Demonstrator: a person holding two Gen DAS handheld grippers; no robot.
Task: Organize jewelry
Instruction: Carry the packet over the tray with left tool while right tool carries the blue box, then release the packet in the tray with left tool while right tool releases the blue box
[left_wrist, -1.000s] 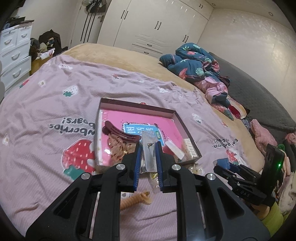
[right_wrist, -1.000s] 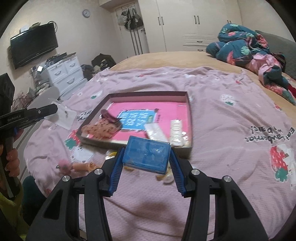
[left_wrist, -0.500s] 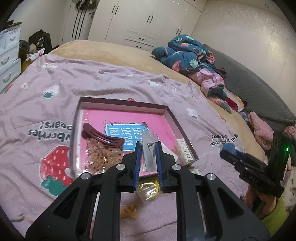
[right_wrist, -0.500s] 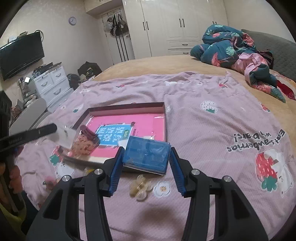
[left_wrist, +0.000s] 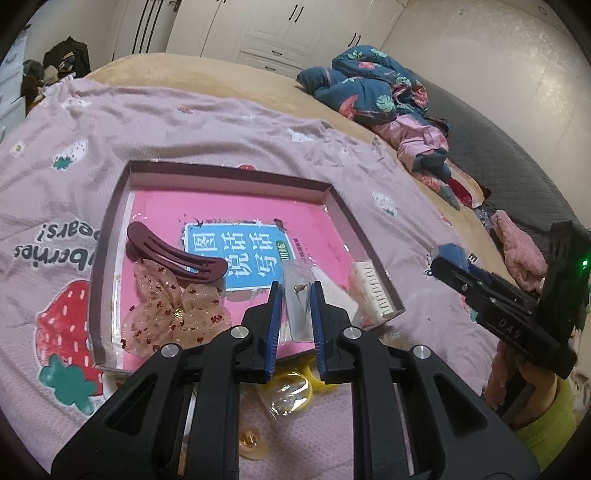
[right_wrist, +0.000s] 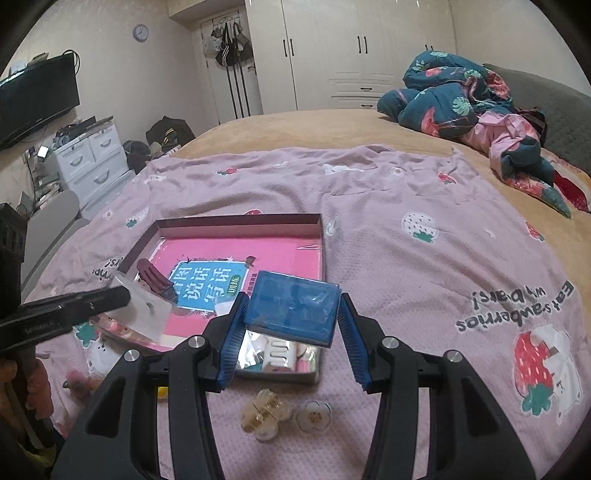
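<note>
Lying on a pink strawberry-print blanket (right_wrist: 424, 258), a shallow tray (left_wrist: 229, 173) holds a maroon hair clip (left_wrist: 173, 256), a sheer bow (left_wrist: 173, 314) and a white comb (left_wrist: 369, 286). Left gripper (left_wrist: 294, 295): pressed together on a small clear bag (left_wrist: 297, 306) over the tray's near edge. Right gripper (right_wrist: 291, 306): pinching a blue box (right_wrist: 293, 308) over the tray's near right corner. Loose pale clips (right_wrist: 264, 413) lie near on the blanket.

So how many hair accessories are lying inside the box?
2, maybe more hidden: a maroon hair clip by the box's left wall, and a sheer sequinned bow just below it.
</note>
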